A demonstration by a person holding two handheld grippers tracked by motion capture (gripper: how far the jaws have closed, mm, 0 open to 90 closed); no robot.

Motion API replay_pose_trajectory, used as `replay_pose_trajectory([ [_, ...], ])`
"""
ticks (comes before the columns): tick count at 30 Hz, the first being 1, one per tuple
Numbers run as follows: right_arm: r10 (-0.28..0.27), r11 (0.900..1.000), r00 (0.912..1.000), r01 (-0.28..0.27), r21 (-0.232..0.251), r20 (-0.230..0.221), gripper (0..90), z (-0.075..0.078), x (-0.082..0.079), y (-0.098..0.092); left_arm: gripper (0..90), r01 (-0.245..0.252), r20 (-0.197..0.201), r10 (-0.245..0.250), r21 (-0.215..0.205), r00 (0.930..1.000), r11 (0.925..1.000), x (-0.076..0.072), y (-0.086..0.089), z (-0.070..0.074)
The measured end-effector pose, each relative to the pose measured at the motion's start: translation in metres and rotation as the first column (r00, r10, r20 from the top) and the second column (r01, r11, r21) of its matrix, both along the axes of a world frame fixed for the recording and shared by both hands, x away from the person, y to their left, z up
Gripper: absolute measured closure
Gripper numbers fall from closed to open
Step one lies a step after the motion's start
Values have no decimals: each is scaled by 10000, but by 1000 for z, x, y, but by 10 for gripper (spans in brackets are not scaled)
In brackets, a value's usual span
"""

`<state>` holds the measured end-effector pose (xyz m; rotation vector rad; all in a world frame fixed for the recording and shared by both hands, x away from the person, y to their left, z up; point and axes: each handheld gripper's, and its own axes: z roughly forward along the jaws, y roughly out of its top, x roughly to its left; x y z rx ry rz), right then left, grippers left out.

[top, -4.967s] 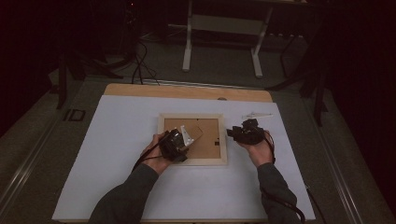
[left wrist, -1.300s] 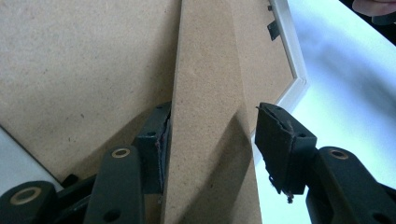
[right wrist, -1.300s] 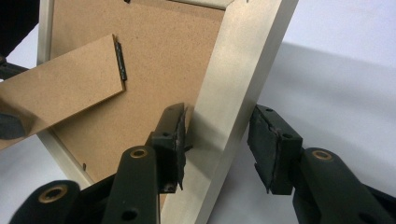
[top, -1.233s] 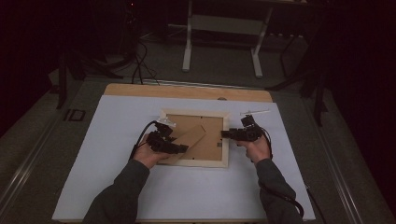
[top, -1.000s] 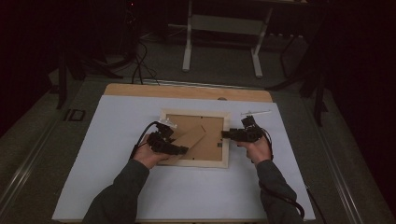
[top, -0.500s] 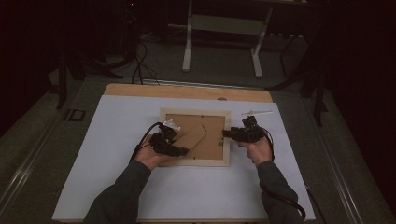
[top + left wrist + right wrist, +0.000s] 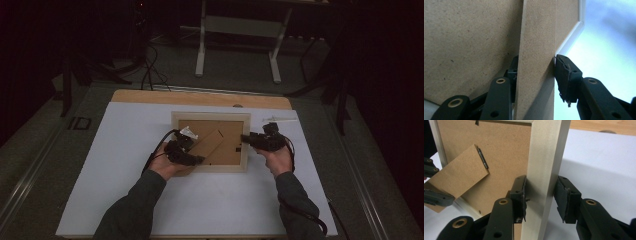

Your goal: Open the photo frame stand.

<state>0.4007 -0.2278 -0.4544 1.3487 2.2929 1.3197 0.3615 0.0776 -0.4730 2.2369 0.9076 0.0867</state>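
Lying face down between the two grippers, the picture frame is straddled at its right rail by the right gripper, the rail's long axis running straight up between the jaws. These jaws have just been closing; both pads sit at the rail's sides, though firm contact cannot be told. The hinged easel stand passes lengthwise through the left gripper, whose jaws have likewise been closing, its pads at the stand's edges. The left gripper is nearer the stand. Five seconds earlier, the left gripper was over the frame's back.
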Motion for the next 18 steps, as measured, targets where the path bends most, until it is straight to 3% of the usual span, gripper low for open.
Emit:
replay_pose_trajectory([
  [11, -299, 9996, 9989, 300, -4, 365, 624, 1, -5, 0, 615, -134, 261, 128, 249, 9996, 9996, 1, -4, 2],
  [18, -397, 9992, 9968, 402, -61, 693, 624, 5, -10, 2, 617, -261, 589, 220, 708, 9980, 9971, 4, -5, 5],
])
